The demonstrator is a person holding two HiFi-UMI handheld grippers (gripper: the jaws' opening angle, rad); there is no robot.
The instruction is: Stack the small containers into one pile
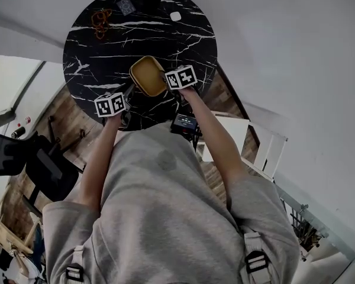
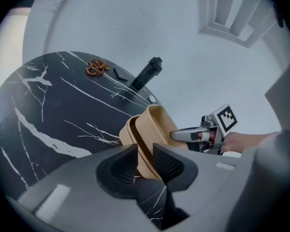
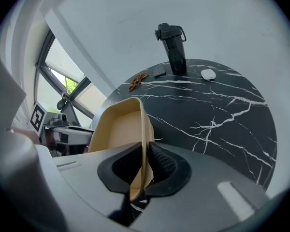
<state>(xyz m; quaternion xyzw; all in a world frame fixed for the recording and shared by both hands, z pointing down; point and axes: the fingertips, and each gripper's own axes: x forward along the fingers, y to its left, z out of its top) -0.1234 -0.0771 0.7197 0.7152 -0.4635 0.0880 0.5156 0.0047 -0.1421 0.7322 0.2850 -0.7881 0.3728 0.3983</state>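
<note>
I have the tan containers [image 1: 148, 76], one nested inside the other, tipped up over the near part of the table [image 1: 165, 40]. My left gripper [image 2: 144, 161] has its jaws closed on the doubled wall. My right gripper [image 3: 147, 166] pinches the thin rim on the other side. The table's middle and right lie bare; a bottle [image 3: 174, 50], a brown tangle [image 3: 137, 81] and a small white thing [image 3: 208, 74] keep to its far edge. Only the left gripper view shows both shells; the right gripper view shows the hollow inside.
</note>
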